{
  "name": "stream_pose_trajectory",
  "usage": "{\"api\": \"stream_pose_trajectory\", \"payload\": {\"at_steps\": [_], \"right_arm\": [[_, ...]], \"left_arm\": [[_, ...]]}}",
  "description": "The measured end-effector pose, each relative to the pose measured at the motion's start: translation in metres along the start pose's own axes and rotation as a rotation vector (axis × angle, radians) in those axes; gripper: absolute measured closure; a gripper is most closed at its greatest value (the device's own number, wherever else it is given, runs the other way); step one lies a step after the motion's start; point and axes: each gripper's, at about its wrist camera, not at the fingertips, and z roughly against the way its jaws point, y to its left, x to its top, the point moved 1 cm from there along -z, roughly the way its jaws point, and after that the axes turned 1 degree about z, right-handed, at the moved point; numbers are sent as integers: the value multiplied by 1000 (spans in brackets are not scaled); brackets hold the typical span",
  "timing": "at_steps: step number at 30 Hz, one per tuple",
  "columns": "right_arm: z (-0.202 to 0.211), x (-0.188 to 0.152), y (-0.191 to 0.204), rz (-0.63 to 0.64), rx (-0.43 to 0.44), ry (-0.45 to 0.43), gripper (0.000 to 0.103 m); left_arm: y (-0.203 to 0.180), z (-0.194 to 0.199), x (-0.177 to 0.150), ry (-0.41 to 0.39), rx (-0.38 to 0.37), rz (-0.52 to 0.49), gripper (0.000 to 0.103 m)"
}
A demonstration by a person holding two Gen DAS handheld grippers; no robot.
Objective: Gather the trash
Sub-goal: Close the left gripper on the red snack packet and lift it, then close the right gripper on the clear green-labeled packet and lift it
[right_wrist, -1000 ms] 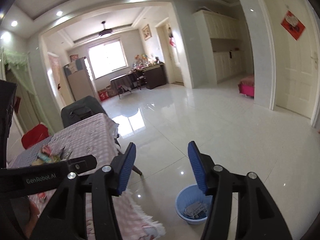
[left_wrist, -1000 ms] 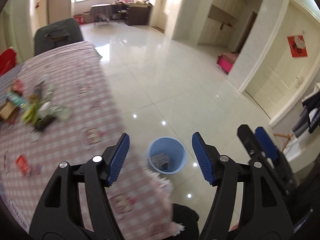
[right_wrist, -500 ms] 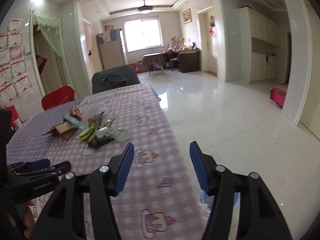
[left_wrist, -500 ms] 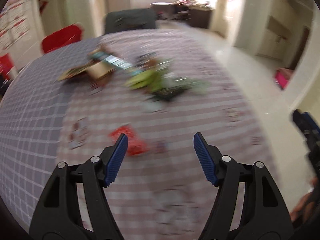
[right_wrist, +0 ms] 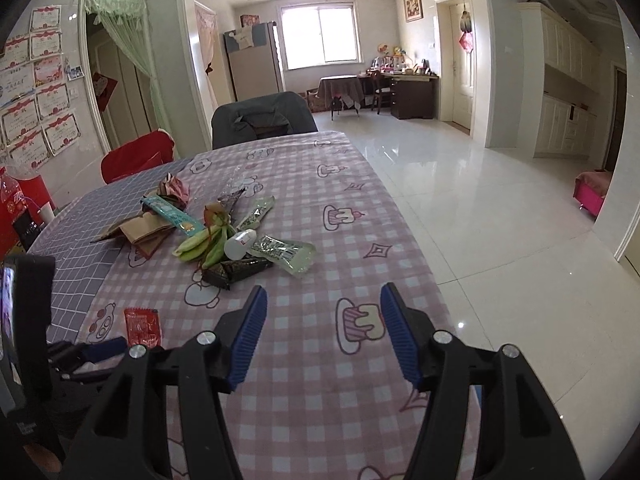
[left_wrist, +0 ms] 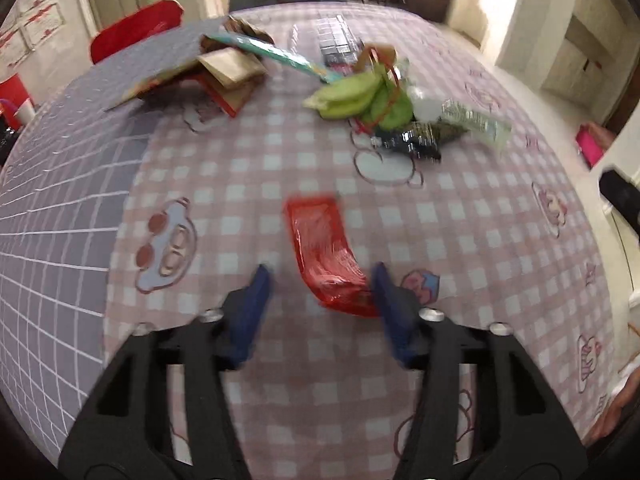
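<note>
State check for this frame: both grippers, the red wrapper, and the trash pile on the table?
Left gripper: jaws just closing around the wrapper, not yet clamped.
Right gripper: open, empty.
Red plastic snack wrapper: flat on the checked tablecloth, ungrasped.
Trash pile of wrappers and green peels: uncollected.

The tabletop (right_wrist: pixel 304 364) wears a pink checked cloth with cartoon prints, and a grey grid cloth (right_wrist: pixel 76 240) covers its left part. A red sachet (left_wrist: pixel 324 256) lies flat on the pink cloth. Beyond the sachet sits a heap of trash: green peels (right_wrist: pixel 202 246), brown paper (right_wrist: pixel 140 232), clear wrappers (right_wrist: pixel 286 254), a black wrapper (right_wrist: pixel 236 270).
</note>
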Motion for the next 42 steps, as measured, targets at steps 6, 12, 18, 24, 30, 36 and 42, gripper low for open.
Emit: {"api": "stream_pose_trajectory", "payload": {"at_steps": [6, 12, 18, 24, 30, 36, 42], "right_arm": [[-25, 9, 0, 5, 12, 27, 42], [-57, 15, 3, -4, 63, 82, 42], [-89, 27, 12, 15, 102, 131, 41], [-121, 35, 14, 38, 116, 184, 39], [-138, 43, 19, 78, 154, 199, 39], [-149, 40, 22, 87, 186, 228, 42], [-140, 38, 22, 99, 196, 214, 69]], "left_arm": [[4, -5, 6, -9, -46, 0, 75], [16, 15, 32, -73, -117, 40, 75], [28, 14, 58, -74, -183, 85, 75], [33, 6, 65, -58, -209, 113, 75], [33, -3, 69, -34, -222, 123, 75], [31, -4, 68, -35, -222, 123, 75], [31, -2, 69, -39, -223, 119, 75]]}}
